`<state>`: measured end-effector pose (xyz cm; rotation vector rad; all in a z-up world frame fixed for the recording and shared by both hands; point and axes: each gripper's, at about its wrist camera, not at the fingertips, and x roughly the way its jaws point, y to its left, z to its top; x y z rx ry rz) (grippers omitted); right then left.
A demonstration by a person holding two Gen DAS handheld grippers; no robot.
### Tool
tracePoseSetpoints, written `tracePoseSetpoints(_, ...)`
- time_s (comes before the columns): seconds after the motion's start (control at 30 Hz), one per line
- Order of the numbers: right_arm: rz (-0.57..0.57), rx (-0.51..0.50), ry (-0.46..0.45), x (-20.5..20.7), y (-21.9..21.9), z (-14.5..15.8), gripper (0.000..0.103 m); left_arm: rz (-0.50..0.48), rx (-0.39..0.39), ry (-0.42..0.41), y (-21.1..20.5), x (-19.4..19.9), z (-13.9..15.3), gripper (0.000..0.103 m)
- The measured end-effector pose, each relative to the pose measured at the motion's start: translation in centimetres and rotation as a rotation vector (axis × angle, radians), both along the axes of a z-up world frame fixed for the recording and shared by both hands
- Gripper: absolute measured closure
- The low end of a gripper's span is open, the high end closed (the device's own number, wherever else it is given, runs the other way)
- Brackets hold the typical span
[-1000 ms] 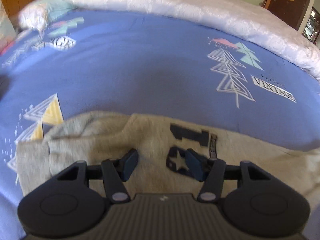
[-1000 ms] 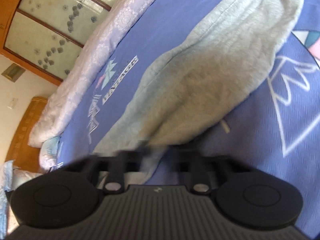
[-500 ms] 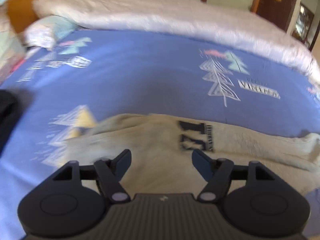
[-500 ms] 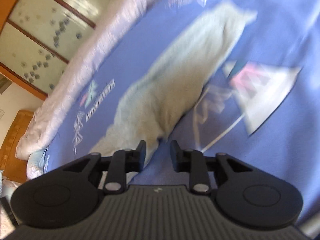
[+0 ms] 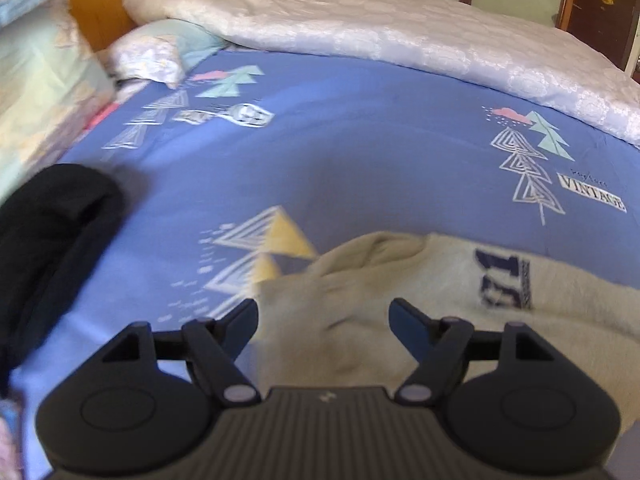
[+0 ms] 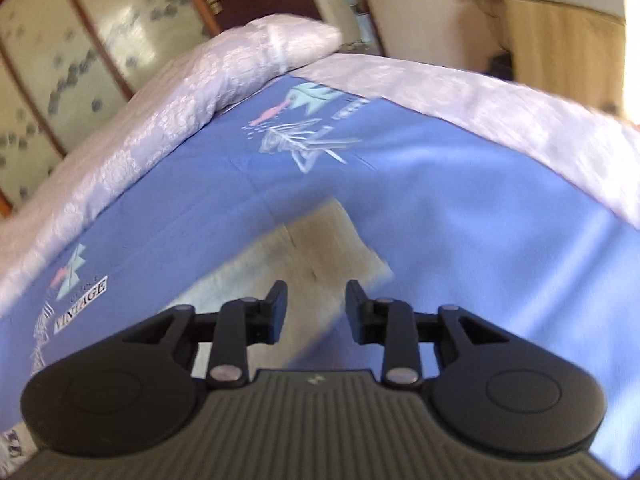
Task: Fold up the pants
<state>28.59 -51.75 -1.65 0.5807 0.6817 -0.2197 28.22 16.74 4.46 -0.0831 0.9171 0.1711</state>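
Observation:
Grey sweatpants (image 5: 400,300) with a dark blue print lie flat on the blue bedsheet (image 5: 340,160). In the left wrist view their waist end is just ahead of my left gripper (image 5: 322,320), which is open wide and empty above the cloth. In the right wrist view the leg end of the pants (image 6: 316,248) lies ahead of my right gripper (image 6: 316,304), which is open and empty, raised above it.
A black garment (image 5: 52,240) lies at the left of the bed. Pillows (image 5: 160,52) and a white quilt (image 5: 400,36) line the far side. The quilt (image 6: 500,112) also borders the sheet in the right wrist view. A wardrobe (image 6: 60,60) stands behind.
My left gripper opened wider and pulled back left to the waist end. My right gripper opened and swung along the pants to the leg end.

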Motion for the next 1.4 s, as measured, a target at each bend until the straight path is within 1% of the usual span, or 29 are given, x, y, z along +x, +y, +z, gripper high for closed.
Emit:
tracePoseSetpoints(0.07,0.004,0.144,0.009,1.9,-1.1,-0.7,0.059,-0.002,-0.031,0.013,-1.0,1.6,-1.3,0.029)
tracePoseSetpoints(0.13,-0.031,0.274,0.038,4.0,-1.5,-1.8,0.053,0.0,-0.047,0.027,-1.8,2.8,-2.7,0.029)
tracePoseSetpoints(0.2,-0.061,0.374,0.089,6.2,-1.5,-3.2,0.053,0.011,-0.021,0.029,-2.4,3.6,-3.8,0.027)
tracePoseSetpoints(0.23,-0.079,0.38,0.099,6.5,-1.3,-3.4,0.056,0.011,-0.003,0.026,-2.6,4.0,-4.2,0.027)
tracePoseSetpoints(0.27,-0.096,0.352,0.109,7.0,-1.0,-3.6,0.063,0.009,0.016,0.022,-2.8,4.3,-4.6,0.027)
tracePoseSetpoints(0.3,-0.112,0.296,0.116,7.4,-0.7,-3.4,0.096,0.006,0.022,0.02,-2.8,4.5,-4.7,0.028)
tracePoseSetpoints(0.33,-0.128,0.23,0.125,7.7,-0.5,-3.0,0.1,0.004,0.023,0.021,-2.8,4.7,-4.8,0.027)
tracePoseSetpoints(0.37,-0.154,0.197,0.1,7.6,-0.5,-2.7,0.1,0.005,0.022,0.018,-2.7,5.0,-4.9,0.027)
tracePoseSetpoints(0.43,-0.22,0.124,0.001,7.0,-0.9,-1.9,0.1,0.013,0.028,0.006,-2.5,5.5,-5.0,0.025)
tracePoseSetpoints(0.47,-0.233,0.086,-0.037,7.1,-1.0,-1.6,0.1,0.022,0.033,0.006,-2.5,5.9,-5.2,0.024)
tracePoseSetpoints(0.5,-0.225,0.054,-0.023,7.6,-0.9,-1.8,0.1,0.032,0.027,0.008,-2.3,6.1,-5.4,0.023)
tracePoseSetpoints(0.53,-0.212,0.042,0.021,8.2,-0.8,-2.2,0.096,0.04,0.019,0.008,-2.2,6.3,-5.4,0.023)
tracePoseSetpoints(0.57,-0.186,0.06,0.064,8.7,-0.8,-2.7,0.094,0.047,0.009,0.008,-2.1,6.3,-5.3,0.023)
tracePoseSetpoints(0.6,-0.175,0.076,0.076,8.6,-0.8,-3.0,0.094,0.048,0.001,0.006,-1.9,6.1,-5.1,0.024)
tracePoseSetpoints(0.67,-0.191,0.096,0.036,6.9,-1.2,-2.4,0.084,0.047,-0.016,-0.005,-1.4,5.2,-4.2,0.028)
tracePoseSetpoints(0.7,-0.195,0.114,0.011,5.8,-1.4,-2.0,0.074,0.043,-0.025,-0.016,-1.0,4.3,-3.3,0.029)
tracePoseSetpoints(0.73,-0.2,0.127,-0.007,4.5,-1.6,-1.6,0.067,0.04,-0.031,-0.026,-0.6,3.4,-2.6,0.028)
tracePoseSetpoints(0.8,-0.186,0.161,-0.037,1.6,-2.1,-0.7,0.067,0.049,-0.036,-0.06,0.7,0.5,-0.4,0.027)
tracePoseSetpoints(0.83,-0.17,0.19,-0.046,1.0,-2.3,0.0,0.067,0.05,-0.048,-0.076,1.4,-1.0,0.5,0.027)
tracePoseSetpoints(0.87,-0.149,0.221,-0.056,-0.7,-2.7,0.4,0.067,0.054,-0.064,-0.089,2.3,-2.9,1.5,0.026)
tracePoseSetpoints(0.93,-0.106,0.254,-0.064,-3.9,-2.9,1.3,0.067,0.075,-0.084,-0.096,4.0,-6.7,2.9,0.024)
tracePoseSetpoints(1.0,-0.064,0.278,-0.071,-7.7,-2.6,2.1,0.067,0.107,-0.118,-0.086,5.8,-10.6,3.6,0.021)
tracePoseSetpoints(1.1,-0.004,0.312,-0.08,-12.8,-1.4,3.0,0.067,0.12,-0.176,-0.039,7.7,-16.2,3.1,0.019)
tracePoseSetpoints(1.13,0.023,0.32,-0.084,-14.4,-1.1,3.3,0.067,0.122,-0.182,-0.027,7.9,-17.6,2.9,0.017)
tracePoseSetpoints(1.17,0.045,0.326,-0.091,-16.2,-0.6,3.5,0.067,0.13,-0.192,-0.01,8.1,-19.1,2.4,0.011)
tracePoseSetpoints(1.2,0.063,0.329,-0.099,-18.0,0.0,3.8,0.067,0.138,-0.211,0.008,8.3,-20.3,1.8,0.008)
tracePoseSetpoints(1.27,0.086,0.323,-0.112,-21.2,0.9,4.1,0.065,0.151,-0.261,0.035,8.7,-21.9,0.7,0.008)
tracePoseSetpoints(1.33,0.086,0.309,-0.113,-23.6,1.6,4.1,0.065,0.184,-0.347,0.065,9.2,-22.9,-0.7,0.008)
tracePoseSetpoints(1.4,0.082,0.331,-0.117,-25.5,1.8,3.8,0.065,0.193,-0.463,0.084,9.6,-23.1,-1.9,0.008)
